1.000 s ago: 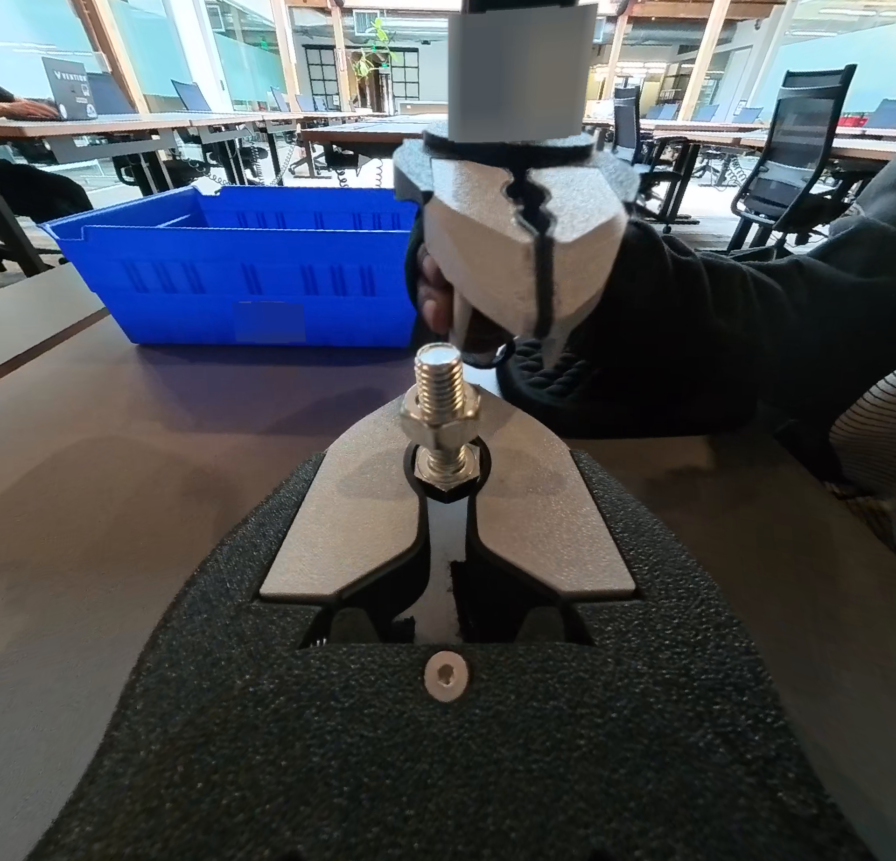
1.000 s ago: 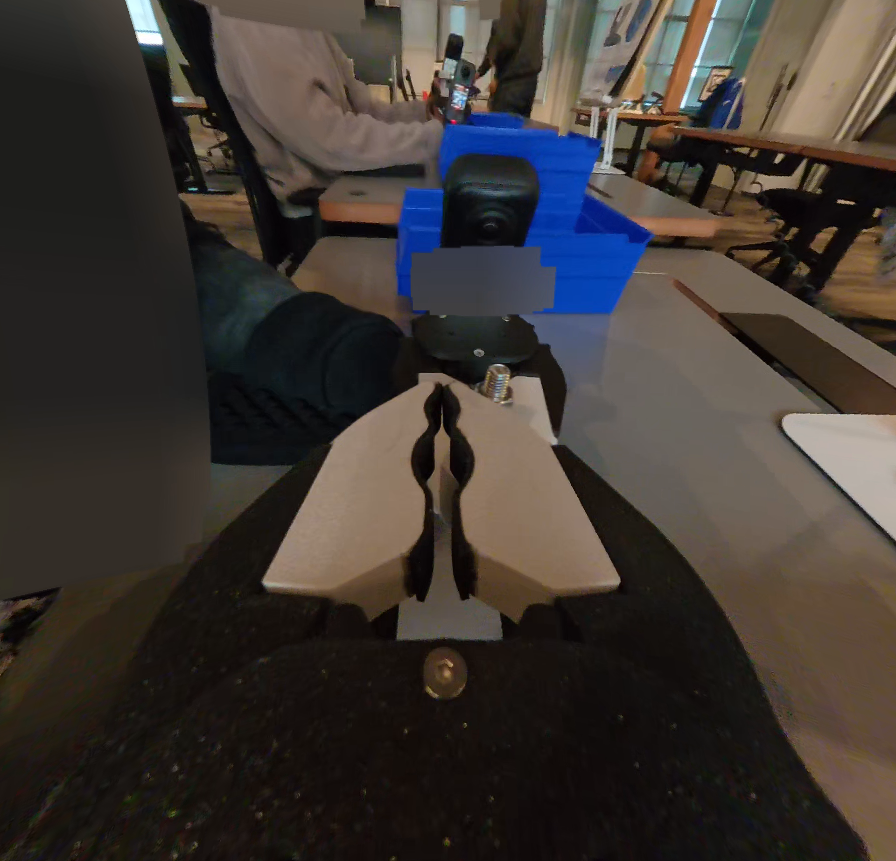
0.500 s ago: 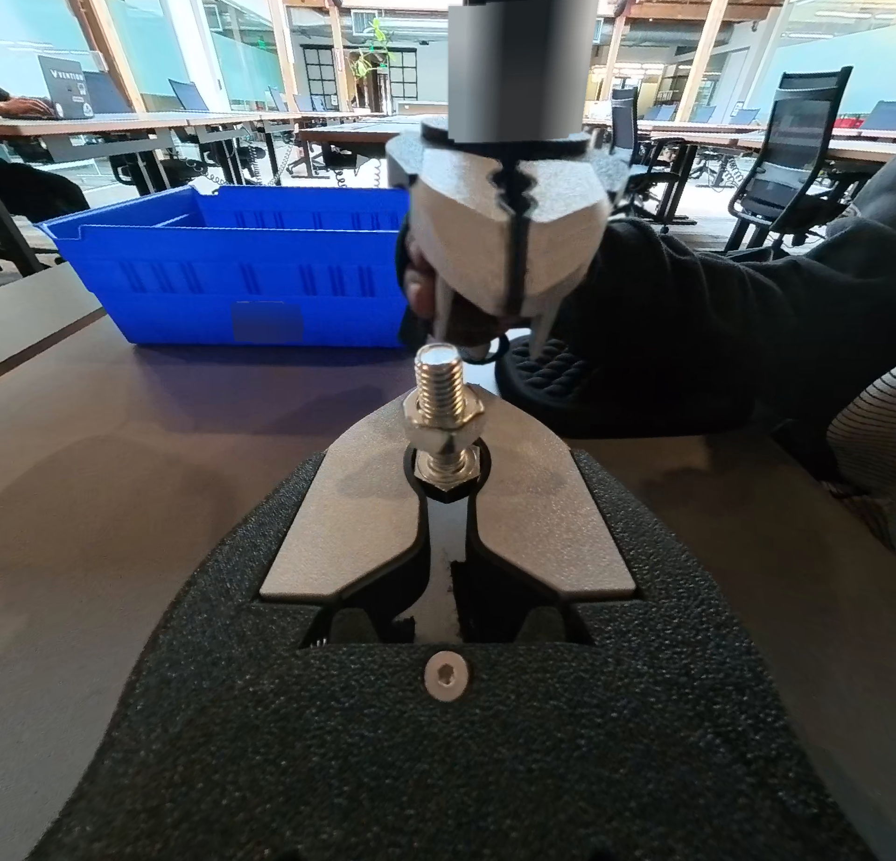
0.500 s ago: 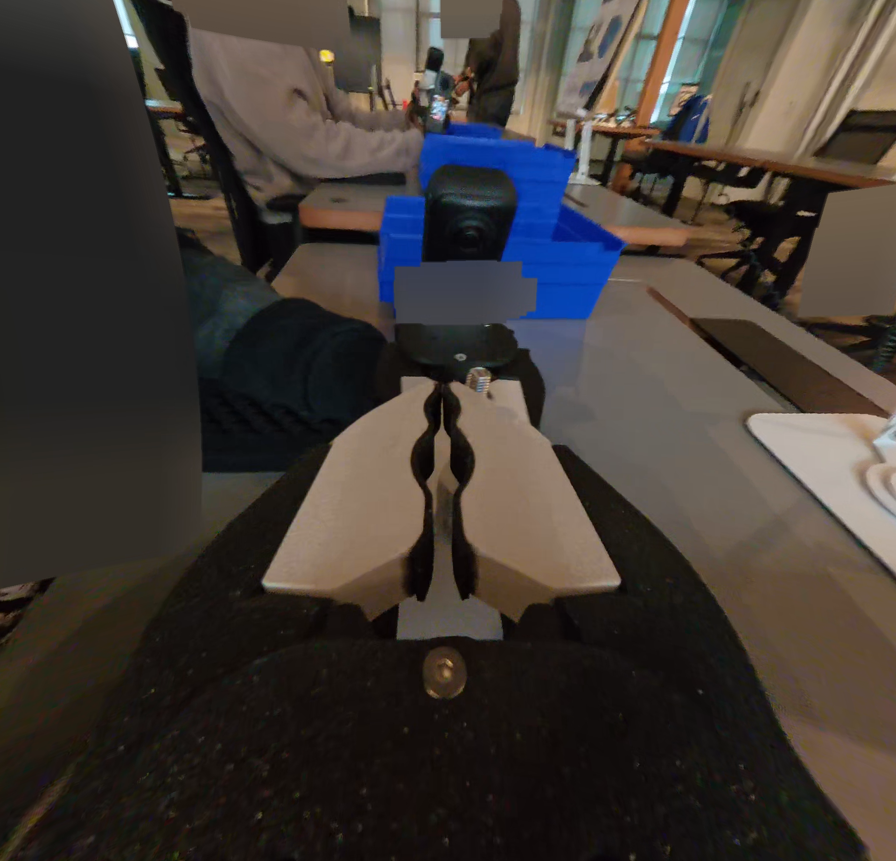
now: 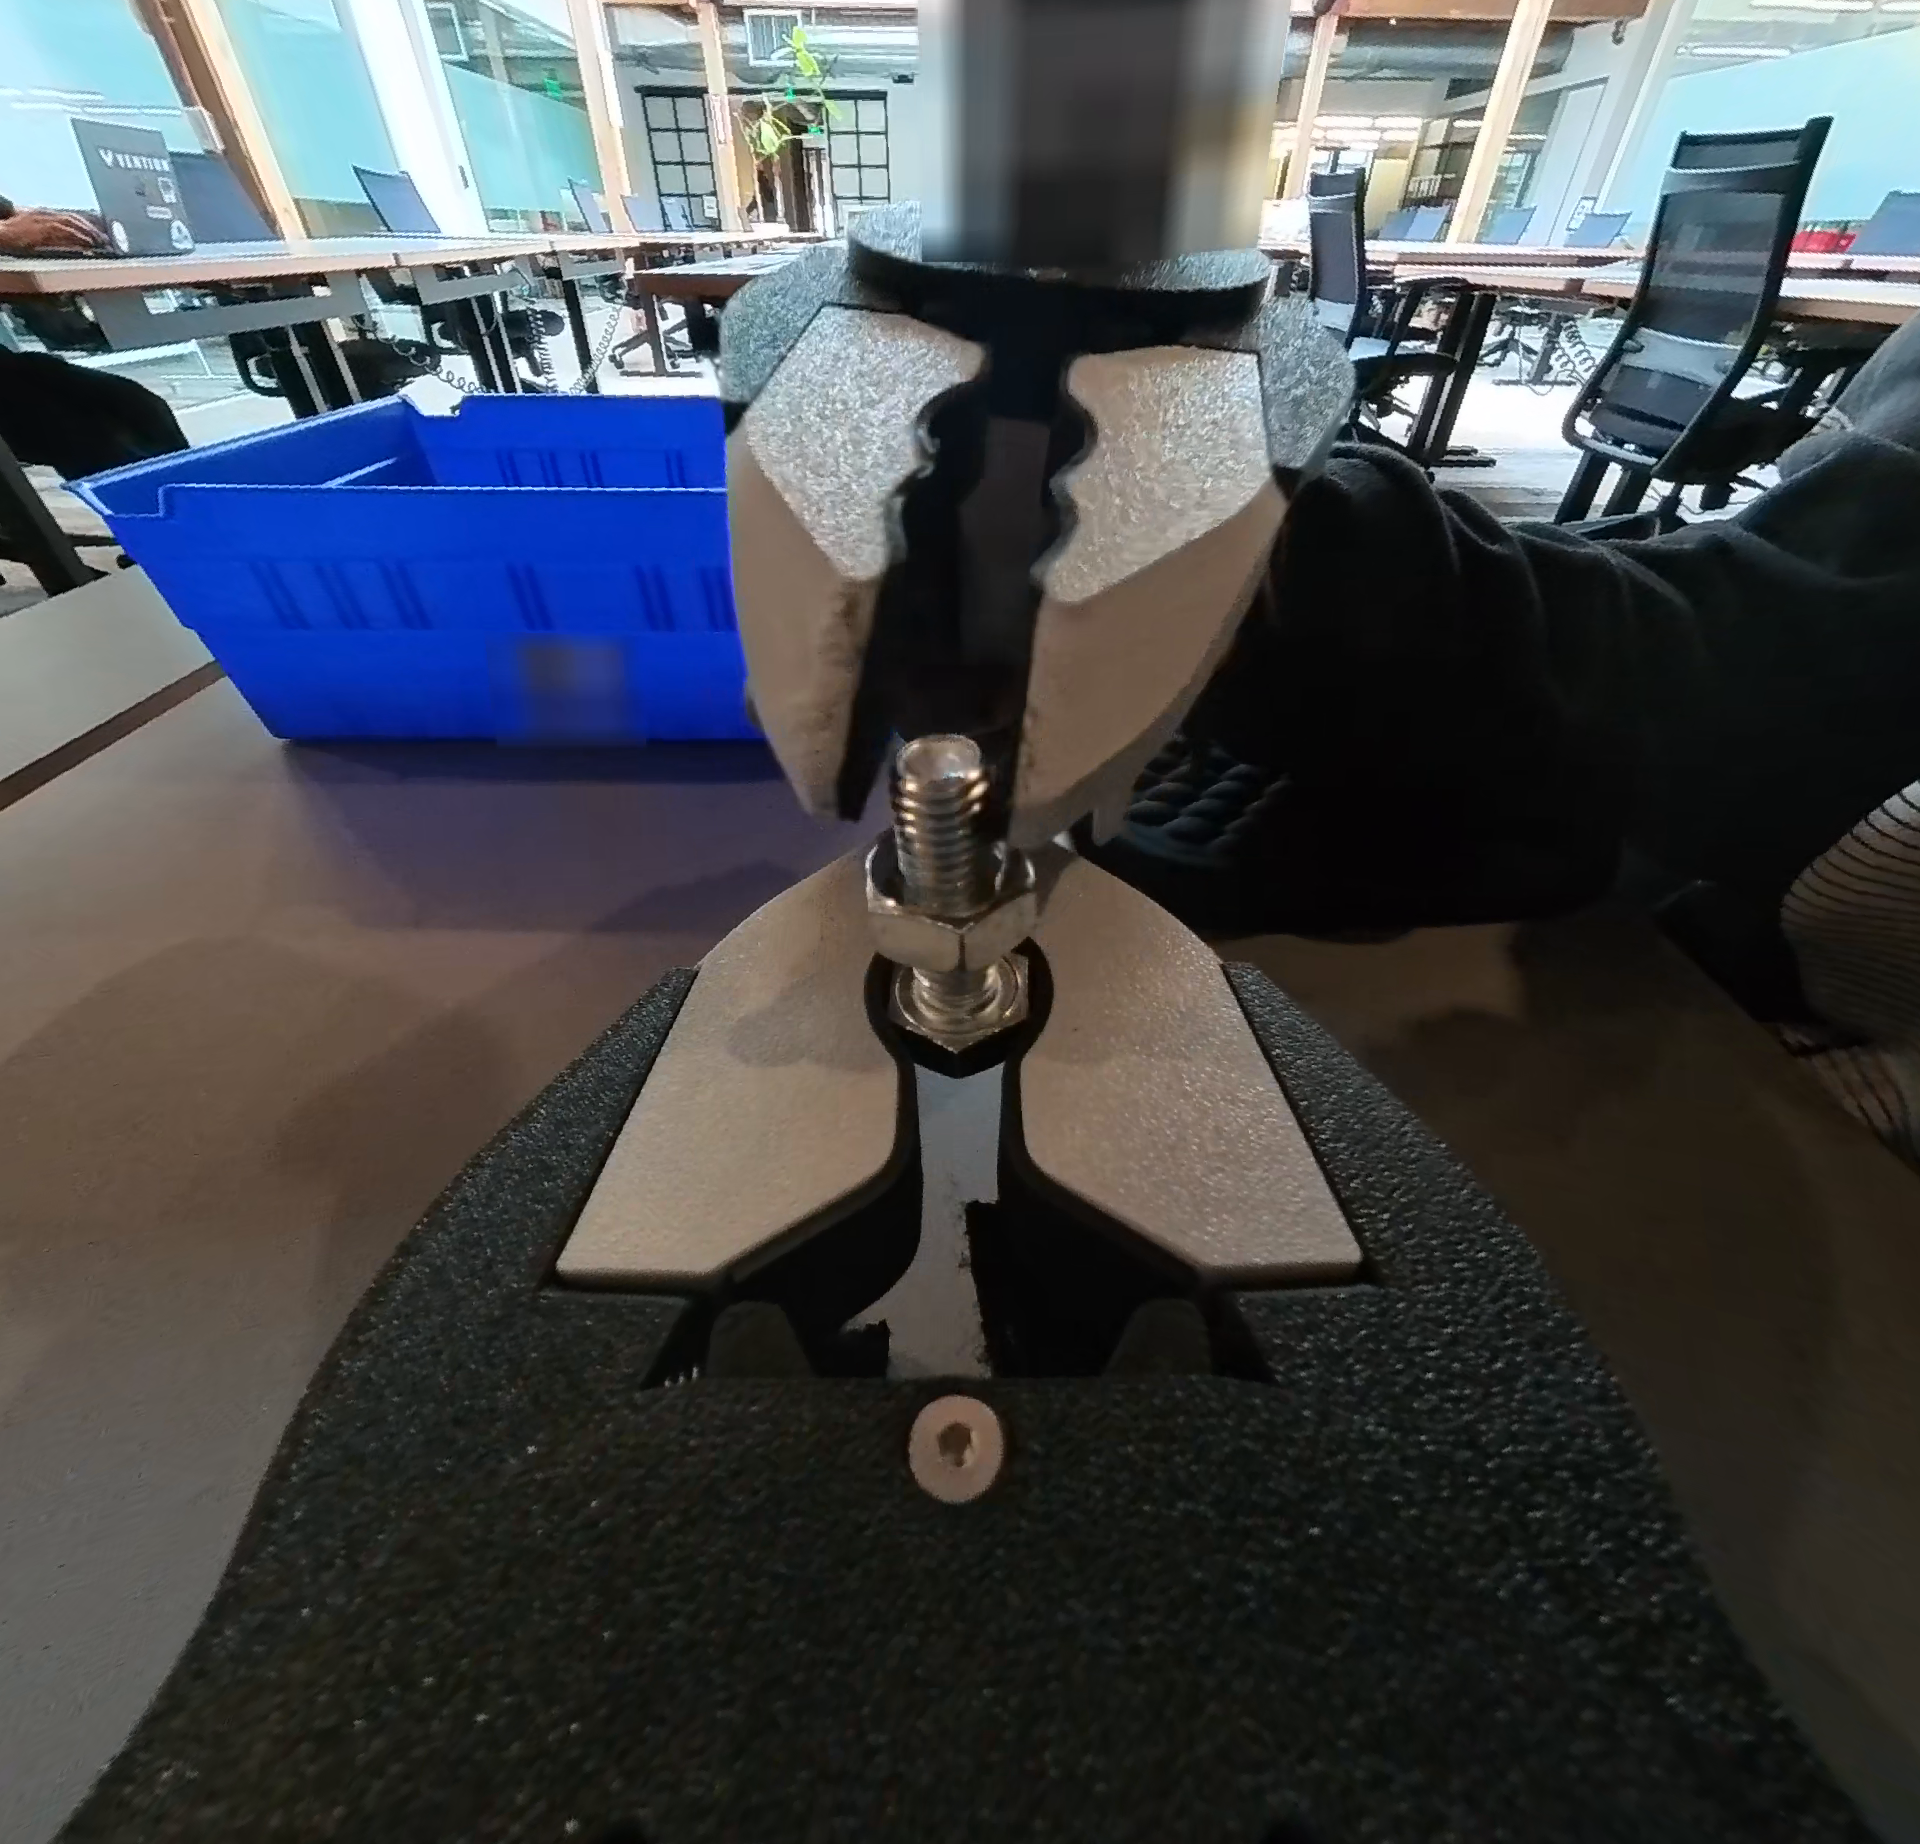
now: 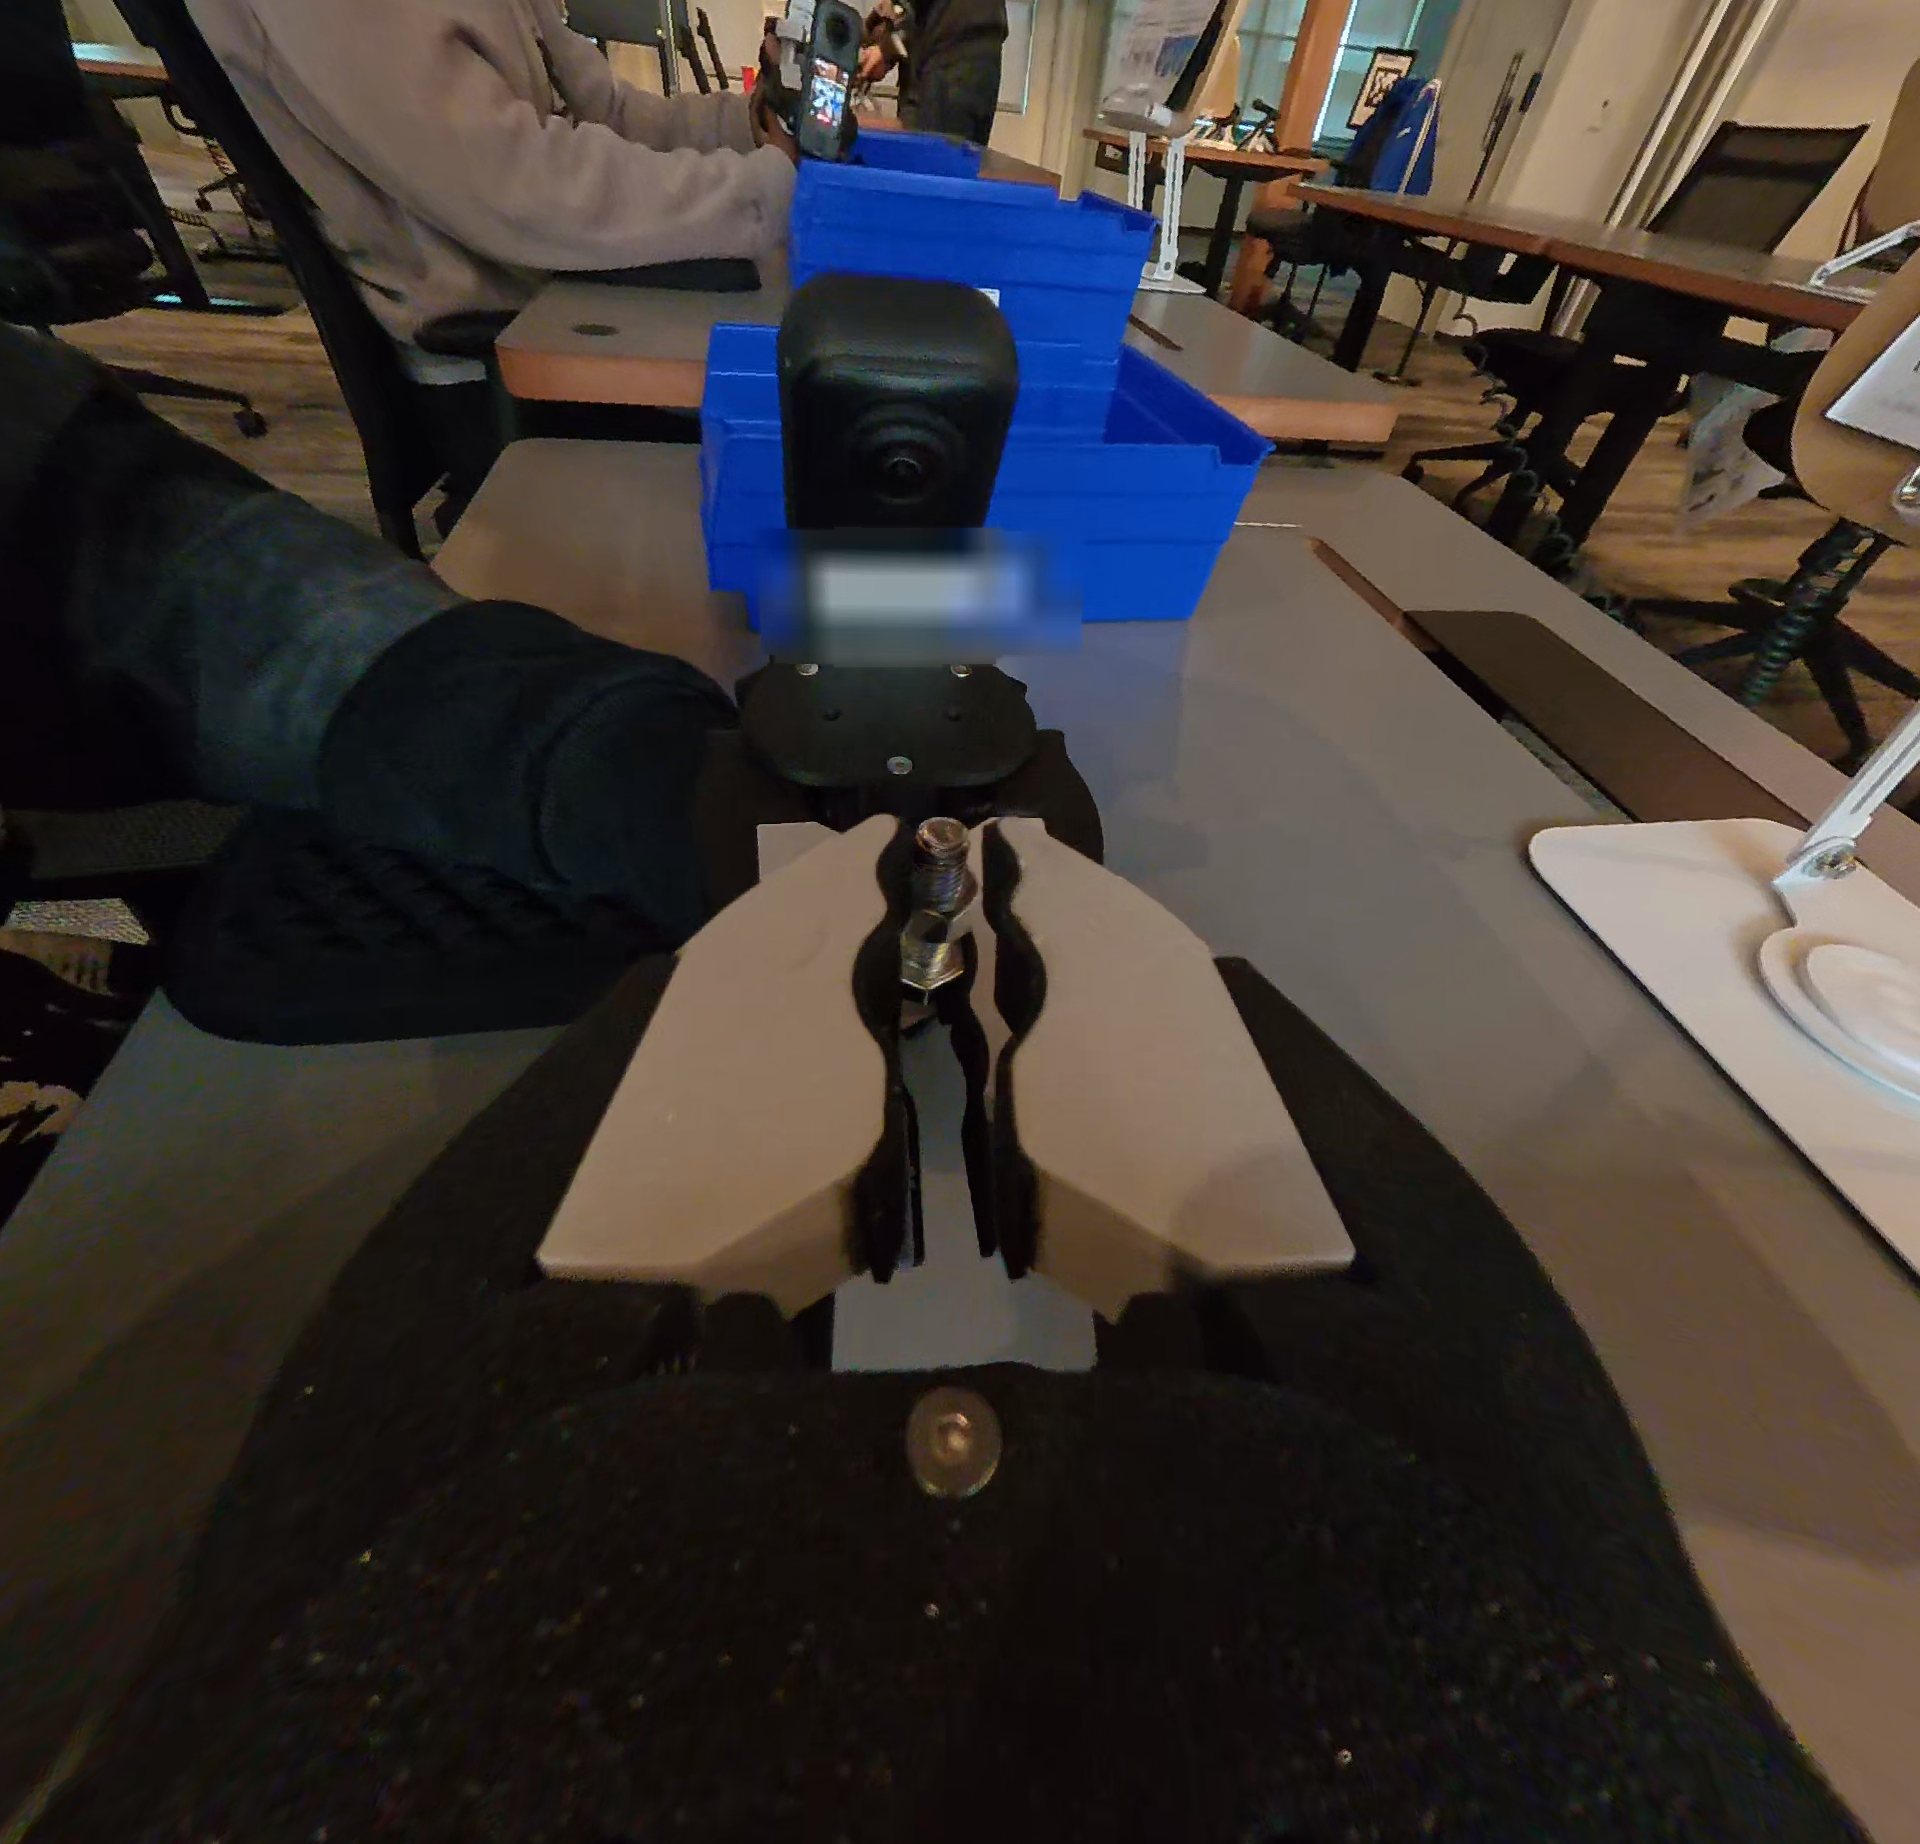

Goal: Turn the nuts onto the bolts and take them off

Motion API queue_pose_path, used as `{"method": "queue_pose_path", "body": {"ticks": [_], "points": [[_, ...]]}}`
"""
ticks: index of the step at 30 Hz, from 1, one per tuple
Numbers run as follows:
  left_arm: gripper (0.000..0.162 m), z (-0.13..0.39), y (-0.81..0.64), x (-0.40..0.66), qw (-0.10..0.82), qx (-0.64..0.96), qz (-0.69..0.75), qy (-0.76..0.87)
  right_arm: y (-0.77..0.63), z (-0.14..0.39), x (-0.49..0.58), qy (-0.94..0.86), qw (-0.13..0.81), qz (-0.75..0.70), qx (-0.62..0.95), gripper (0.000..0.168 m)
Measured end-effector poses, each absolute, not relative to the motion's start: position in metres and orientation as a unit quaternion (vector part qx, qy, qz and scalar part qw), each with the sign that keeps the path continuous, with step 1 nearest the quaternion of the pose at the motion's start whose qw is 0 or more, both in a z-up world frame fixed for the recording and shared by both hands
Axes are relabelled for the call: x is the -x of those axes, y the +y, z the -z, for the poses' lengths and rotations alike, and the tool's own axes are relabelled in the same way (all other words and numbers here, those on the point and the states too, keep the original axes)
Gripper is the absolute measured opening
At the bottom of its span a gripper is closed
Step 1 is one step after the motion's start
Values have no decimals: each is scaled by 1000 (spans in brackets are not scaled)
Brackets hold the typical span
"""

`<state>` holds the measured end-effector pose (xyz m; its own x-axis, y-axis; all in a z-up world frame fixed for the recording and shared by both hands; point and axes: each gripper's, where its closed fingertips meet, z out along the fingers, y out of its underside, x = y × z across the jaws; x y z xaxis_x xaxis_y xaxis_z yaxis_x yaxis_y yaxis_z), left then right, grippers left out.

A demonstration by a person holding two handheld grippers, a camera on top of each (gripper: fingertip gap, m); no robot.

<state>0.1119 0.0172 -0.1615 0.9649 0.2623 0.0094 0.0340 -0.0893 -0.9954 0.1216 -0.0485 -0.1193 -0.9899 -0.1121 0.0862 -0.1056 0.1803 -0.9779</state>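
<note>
A silver bolt (image 5: 938, 830) stands upright with a hex nut (image 5: 951, 924) threaded partway down its shank. My left gripper (image 5: 956, 1010) is shut on the bolt's head and holds it over the grey table (image 5: 312, 963). My right gripper (image 5: 940, 795) comes from the far side with its jaws apart, one on each side of the bolt's top threads, just above the nut. In the right wrist view the bolt (image 6: 940, 880) and nut (image 6: 933, 947) sit in the gap of my right gripper (image 6: 940, 859), with space on both sides.
A blue bin (image 5: 436, 589) stands on the table behind the bolt; it also shows in the right wrist view (image 6: 1153, 506). A white lamp base (image 6: 1714, 963) lies at the right. The operator's dark sleeve (image 5: 1507, 703) reaches in. People work at a desk beyond. Left tips to right tips: about 7 cm.
My right gripper was shut and beside the bolt. It has moved in over the bolt and its jaws have opened around the threads. The left gripper kept holding the bolt still.
</note>
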Motion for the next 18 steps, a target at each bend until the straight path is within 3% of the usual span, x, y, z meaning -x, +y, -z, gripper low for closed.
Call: {"method": "queue_pose_path", "body": {"ticks": [7, 9, 12, 18], "points": [[14, 160, 17, -112, 672, 729, -88, -100, -49, 118, -124, 768, -6, 635, 80, 8], [43, 158, 14, -107, 678, 720, -93, -115, -48, 115, -125, 764, -1, 640, 80, 8], [74, 157, 13, -103, 680, 716, -95, -128, -46, 106, -125, 752, -4, 655, 76, 8], [75, 157, 14, -103, 677, 718, -109, -121, -27, 91, -105, 753, -39, 656, 42, 8]]}}
